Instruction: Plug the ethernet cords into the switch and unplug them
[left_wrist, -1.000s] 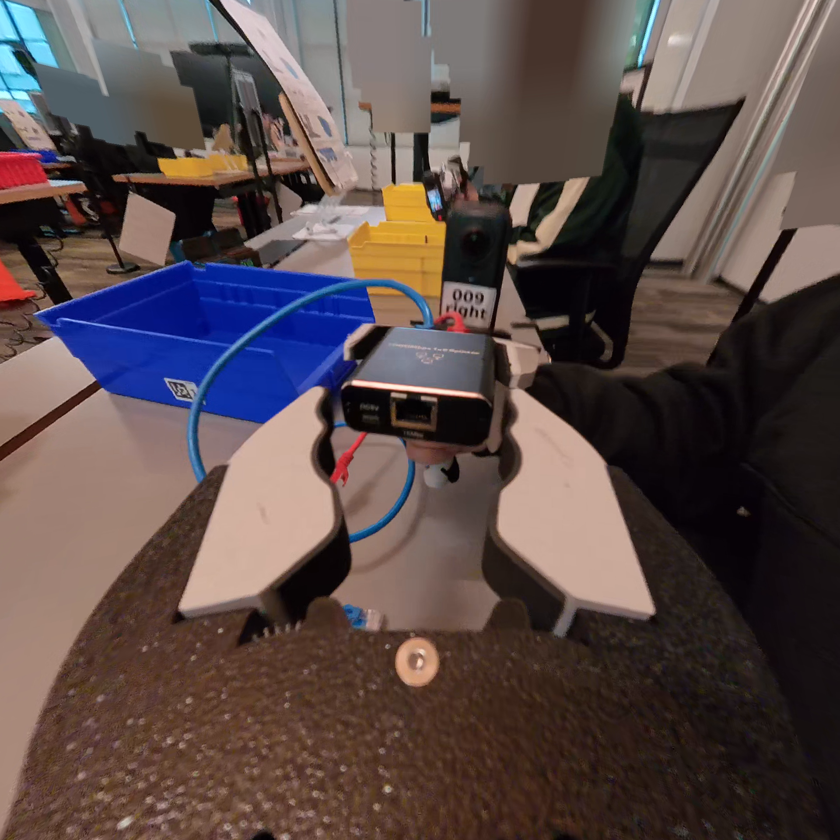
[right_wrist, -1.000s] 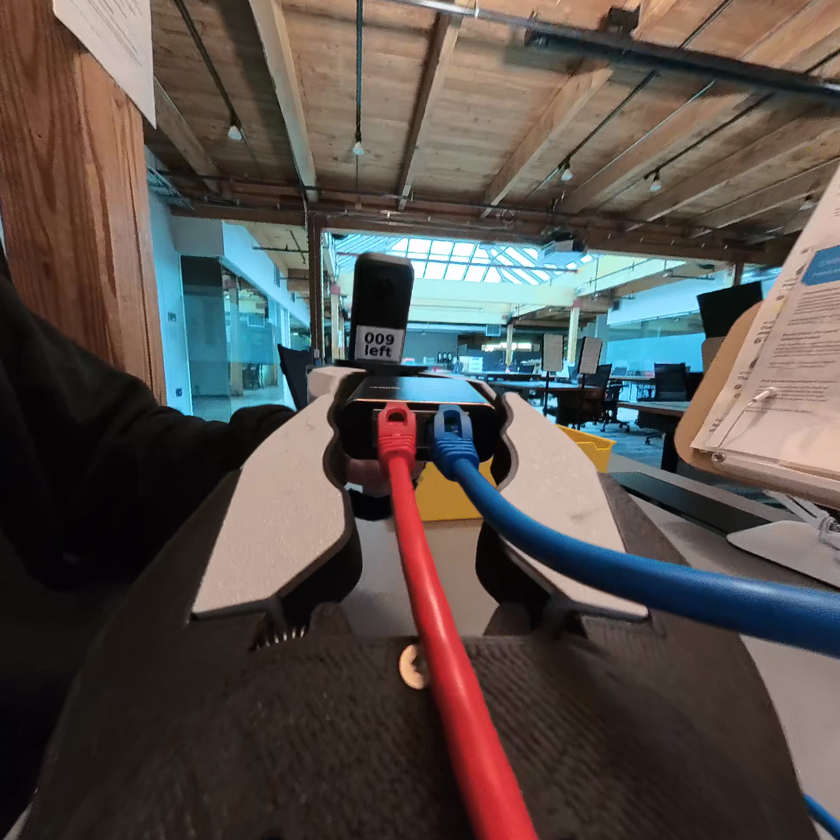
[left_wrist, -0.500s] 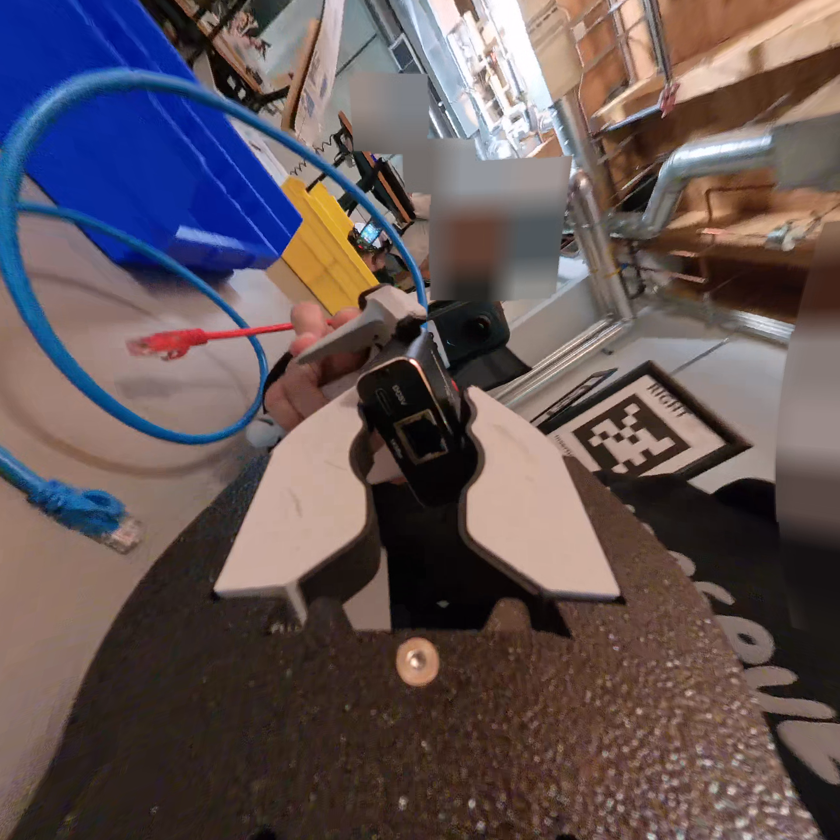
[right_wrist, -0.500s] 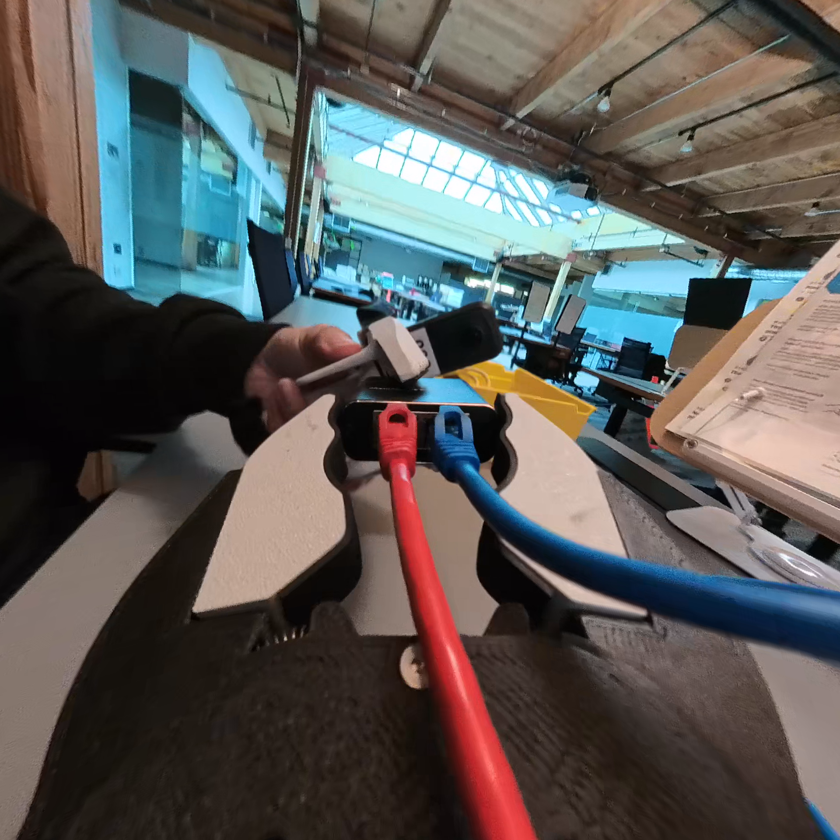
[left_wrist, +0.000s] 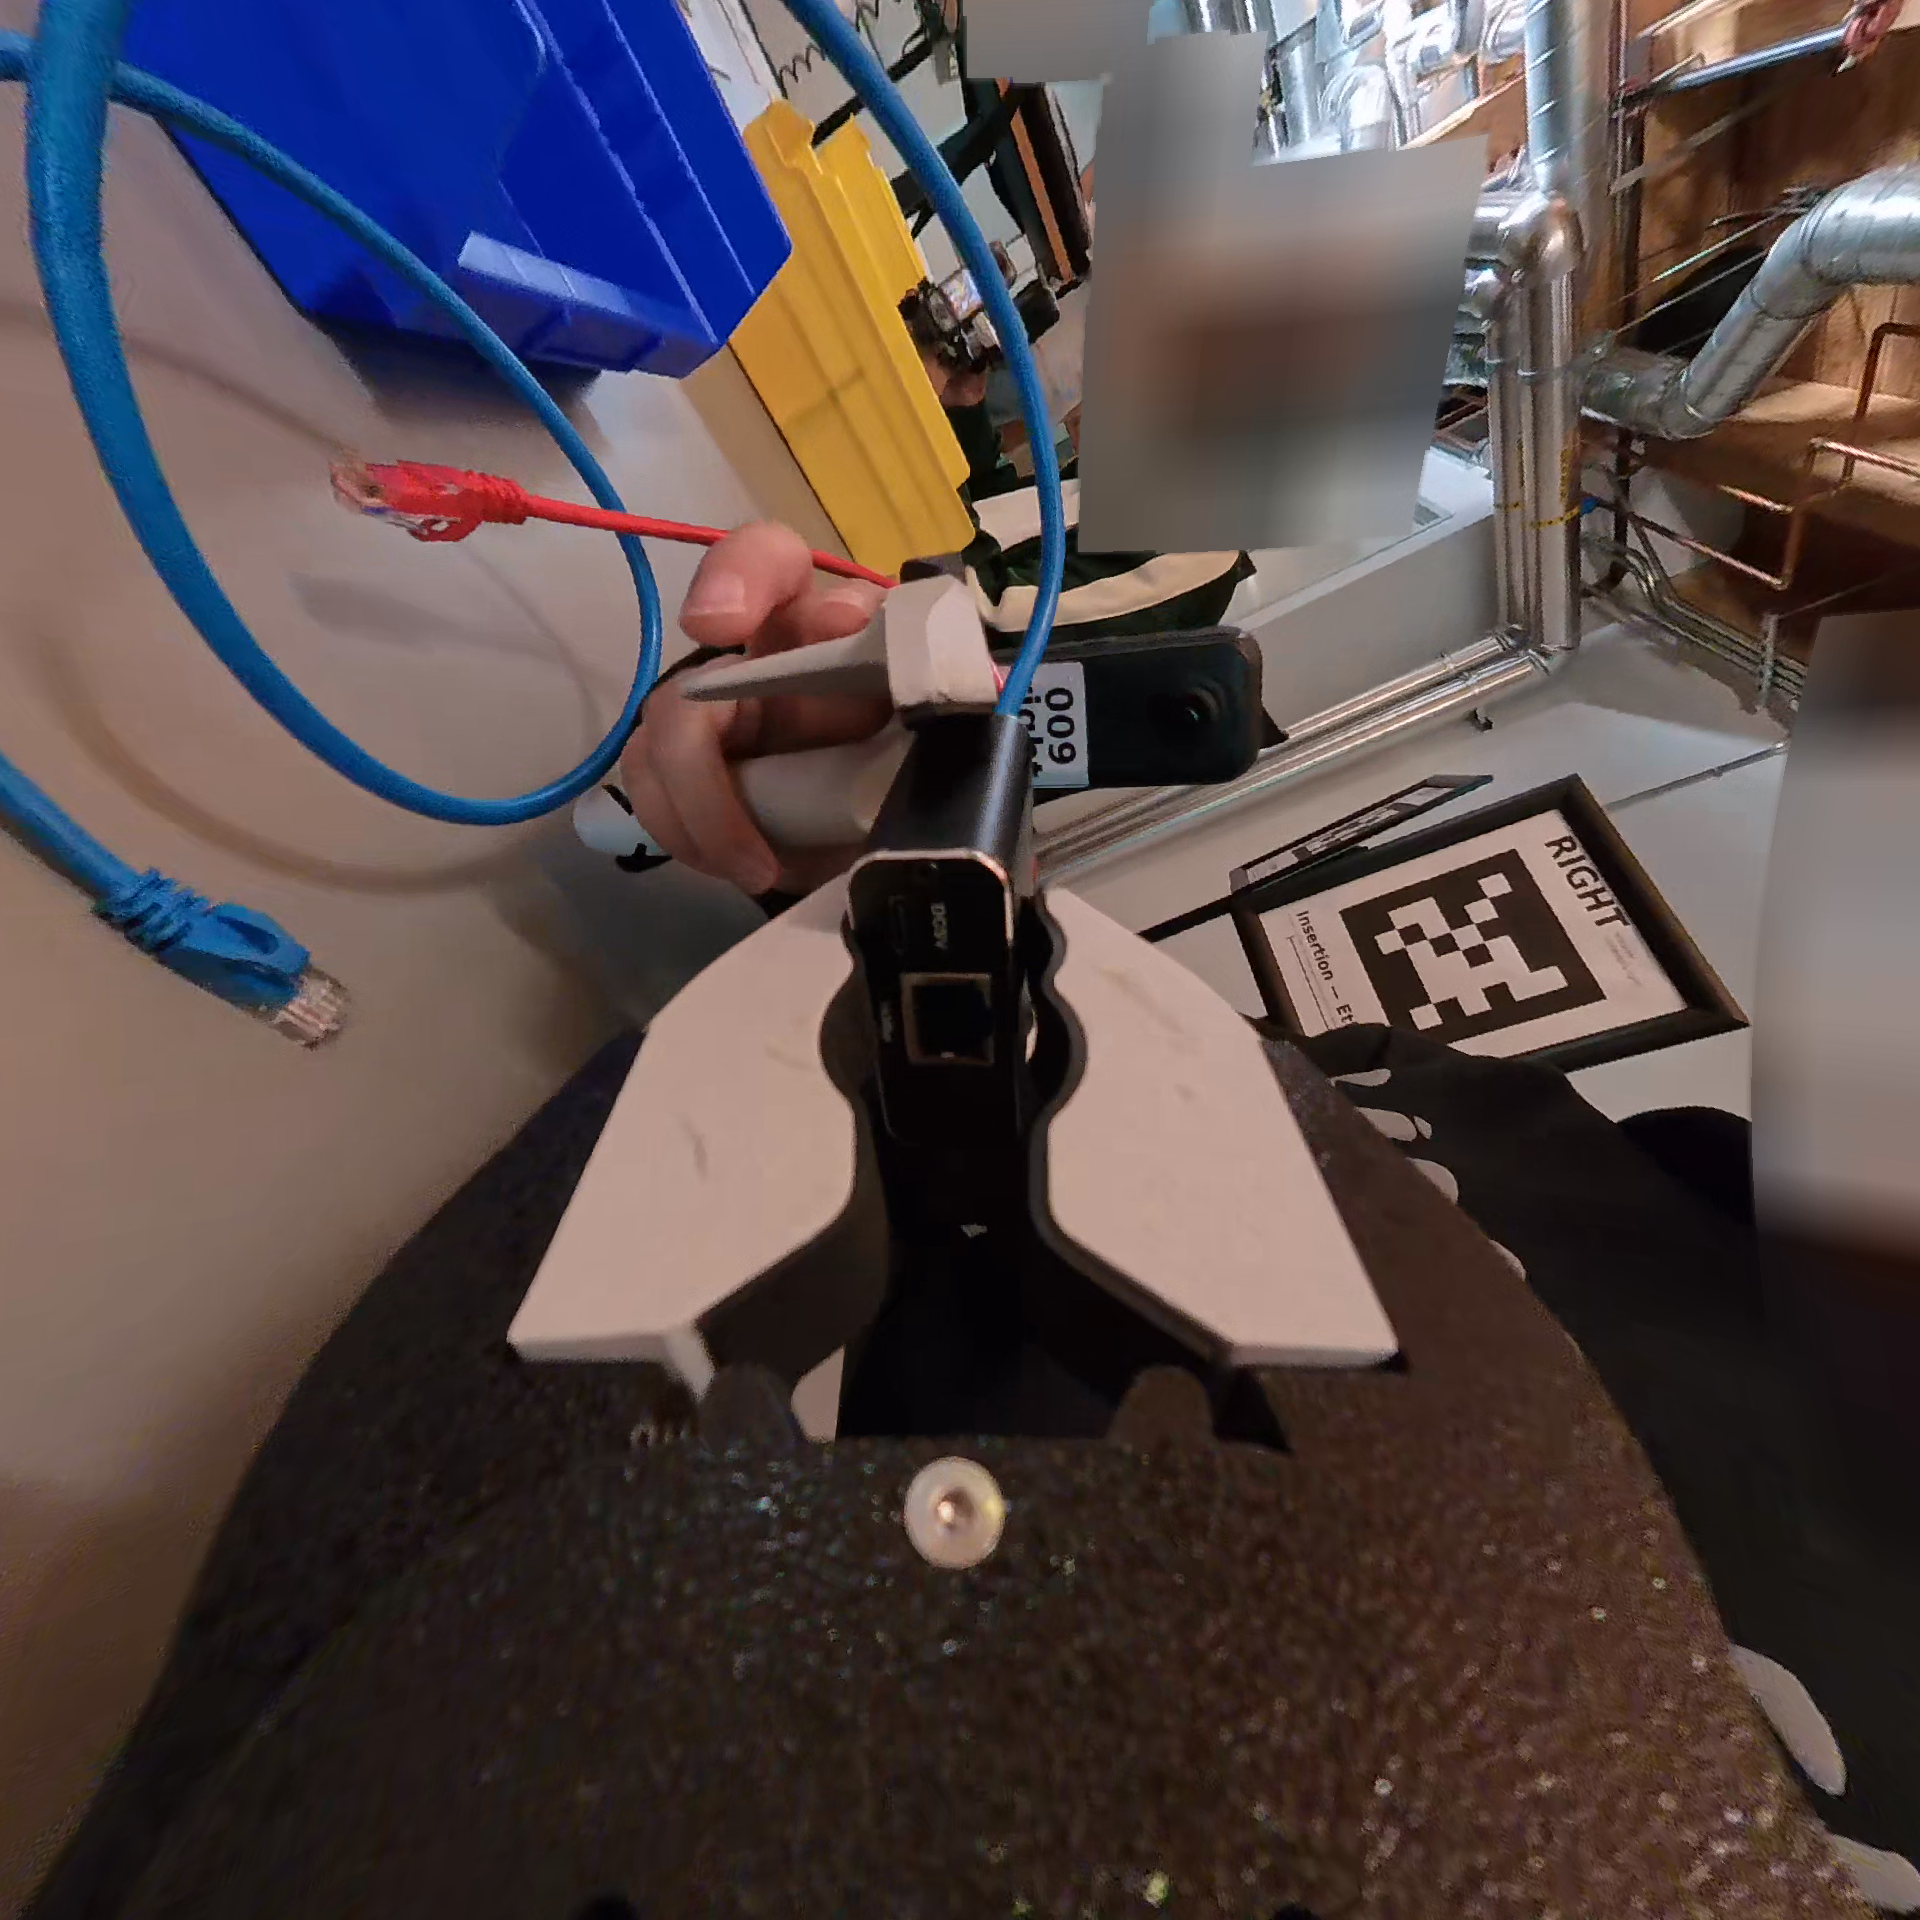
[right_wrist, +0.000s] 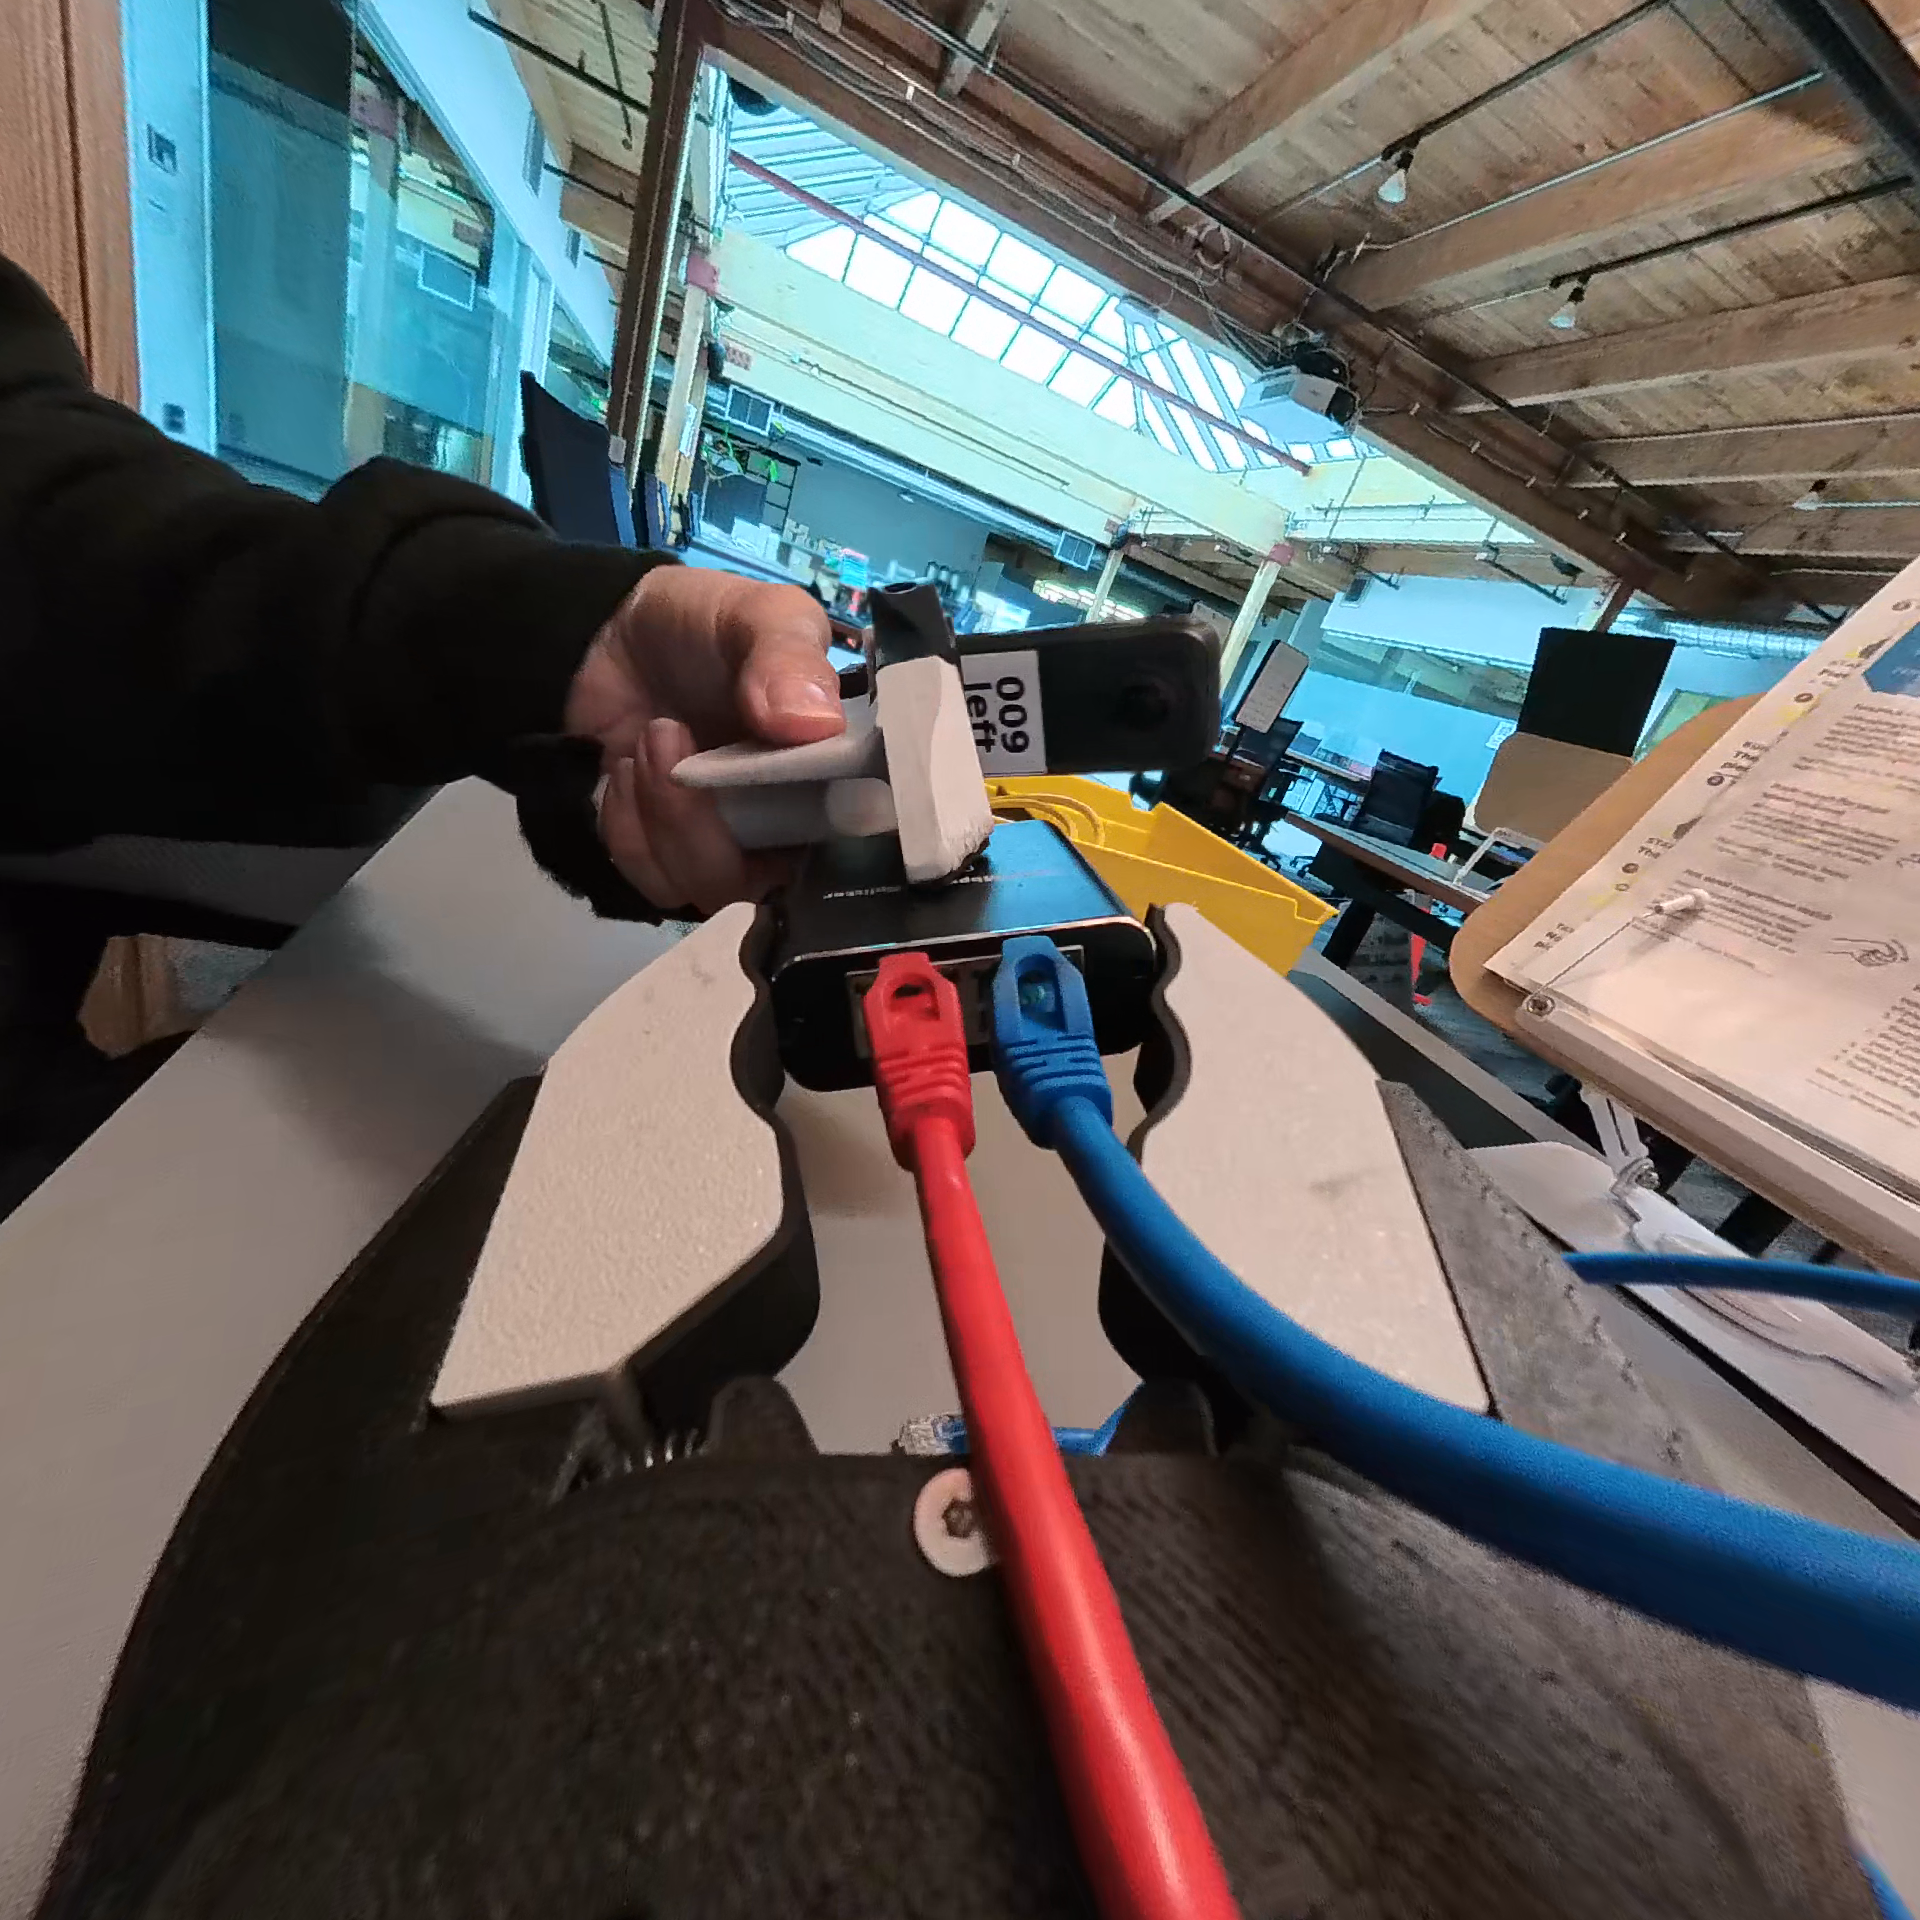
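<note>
The black switch (right_wrist: 966, 914) is held off the table by both grippers. My right gripper (right_wrist: 961, 977) is shut on its two sides. The red cord (right_wrist: 920, 1039) and the blue cord (right_wrist: 1044, 1029) are plugged into its near face. My left gripper (left_wrist: 940, 966) is rolled on its side and shut on the switch (left_wrist: 935, 1039) across top and bottom at the other end, where one empty port faces the camera. One of its fingers (right_wrist: 930, 769) presses on the switch top. The loose red plug (left_wrist: 416, 499) and loose blue plug (left_wrist: 239, 956) hang over the table.
A blue bin (left_wrist: 468, 156) and yellow bins (left_wrist: 852, 343) stand on the table (left_wrist: 208, 1195) behind the cords. A framed marker sign (left_wrist: 1475, 935) lies beyond the left gripper. A document stand (right_wrist: 1766, 883) is at the right, a yellow bin (right_wrist: 1195, 862) behind the switch.
My left gripper has rolled about a quarter turn and now clamps the switch top and bottom. The right gripper kept hold, tilting down slightly; both cords stay plugged in.
</note>
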